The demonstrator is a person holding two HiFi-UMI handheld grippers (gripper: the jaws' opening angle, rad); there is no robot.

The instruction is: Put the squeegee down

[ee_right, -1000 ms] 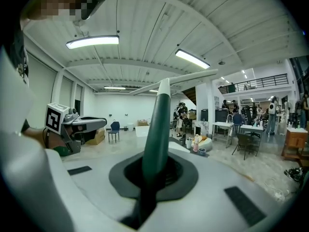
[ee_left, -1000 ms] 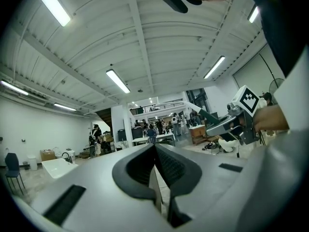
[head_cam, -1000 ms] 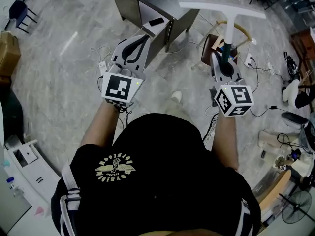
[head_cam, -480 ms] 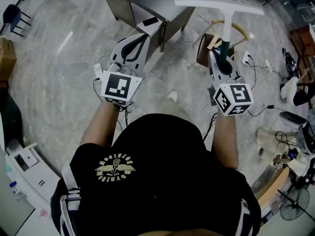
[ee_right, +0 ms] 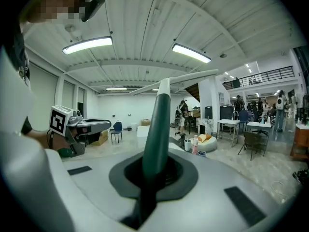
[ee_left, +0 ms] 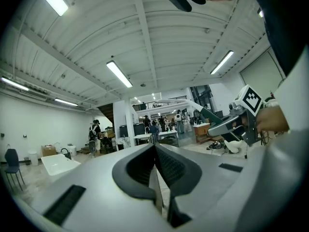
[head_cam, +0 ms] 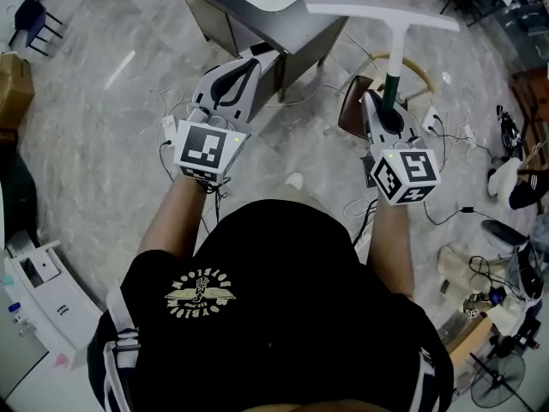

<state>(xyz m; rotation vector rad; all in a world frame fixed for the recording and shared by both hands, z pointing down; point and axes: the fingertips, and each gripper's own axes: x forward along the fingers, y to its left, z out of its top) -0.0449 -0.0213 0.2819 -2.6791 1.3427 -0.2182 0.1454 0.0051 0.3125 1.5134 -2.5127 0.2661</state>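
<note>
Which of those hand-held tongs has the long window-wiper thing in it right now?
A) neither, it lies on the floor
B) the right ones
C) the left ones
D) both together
B: the right tongs are clamped on the dark green handle of the squeegee, whose white blade sticks out ahead, while the left tongs are closed with nothing between them.

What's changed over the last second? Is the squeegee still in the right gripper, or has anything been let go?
The person has walked toward the grey table, which now shows more of its top in the head view. Nothing was taken hold of or let go. Unchanged: the right gripper stays shut on the squeegee, handle in the jaws and blade out front, and the left gripper stays shut and empty.
</note>
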